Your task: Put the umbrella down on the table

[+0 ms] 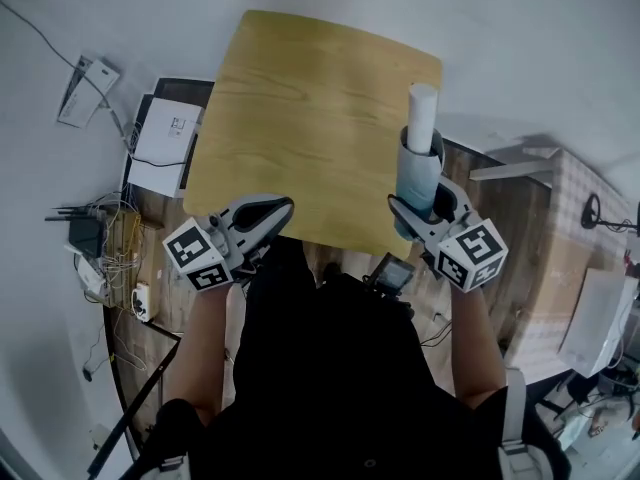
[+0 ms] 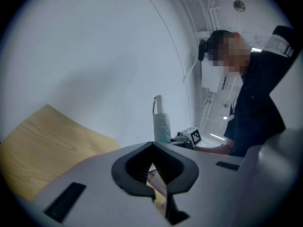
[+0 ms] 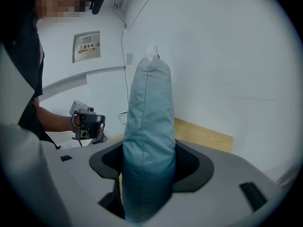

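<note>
A folded umbrella [image 1: 420, 163] in a pale blue sleeve with a white handle end stands upright over the right front part of the wooden table [image 1: 310, 118]. My right gripper [image 1: 425, 206] is shut on its lower part, and the sleeve [image 3: 149, 141] fills the space between the jaws in the right gripper view. My left gripper [image 1: 272, 211] hovers at the table's front left edge, shut with nothing in it. From the left gripper view, the umbrella [image 2: 161, 122] stands beyond the left gripper [image 2: 154, 167], with the table [image 2: 42, 141] to the left.
A white box with papers [image 1: 165, 133] and a router with tangled cables [image 1: 95, 248] lie on the floor left of the table. A large cardboard box [image 1: 560, 258] stands to the right. White walls lie beyond the table.
</note>
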A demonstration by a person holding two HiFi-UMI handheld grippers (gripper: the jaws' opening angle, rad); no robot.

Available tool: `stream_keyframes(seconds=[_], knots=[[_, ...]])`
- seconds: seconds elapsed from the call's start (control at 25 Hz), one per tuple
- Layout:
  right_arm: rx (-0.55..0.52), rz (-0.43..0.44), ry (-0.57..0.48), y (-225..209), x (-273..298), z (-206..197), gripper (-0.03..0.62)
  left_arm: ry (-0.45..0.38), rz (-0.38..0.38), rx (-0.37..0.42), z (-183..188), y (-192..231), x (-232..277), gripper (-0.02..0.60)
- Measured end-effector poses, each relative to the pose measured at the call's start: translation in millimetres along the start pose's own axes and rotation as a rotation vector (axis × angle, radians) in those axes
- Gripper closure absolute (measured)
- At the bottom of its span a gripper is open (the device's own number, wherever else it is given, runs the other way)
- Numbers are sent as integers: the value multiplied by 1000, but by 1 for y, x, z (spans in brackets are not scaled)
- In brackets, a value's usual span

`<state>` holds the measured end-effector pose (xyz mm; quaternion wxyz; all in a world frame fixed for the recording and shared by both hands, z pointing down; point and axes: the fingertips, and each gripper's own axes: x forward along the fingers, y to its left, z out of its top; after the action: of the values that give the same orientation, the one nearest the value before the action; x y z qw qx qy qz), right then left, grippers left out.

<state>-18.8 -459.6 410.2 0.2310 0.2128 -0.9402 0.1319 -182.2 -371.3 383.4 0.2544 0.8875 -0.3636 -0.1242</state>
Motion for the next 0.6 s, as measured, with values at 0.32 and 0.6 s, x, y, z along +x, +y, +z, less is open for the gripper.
stream_keyframes(seconds=[0.32,0.6], knots=[[-171,-13,83,-9,90,56,309,7,-38,-57,27,70,-1,569],[-248,-3,165,-27,168,88,309,39,-9,-65,32,129,-11,569]])
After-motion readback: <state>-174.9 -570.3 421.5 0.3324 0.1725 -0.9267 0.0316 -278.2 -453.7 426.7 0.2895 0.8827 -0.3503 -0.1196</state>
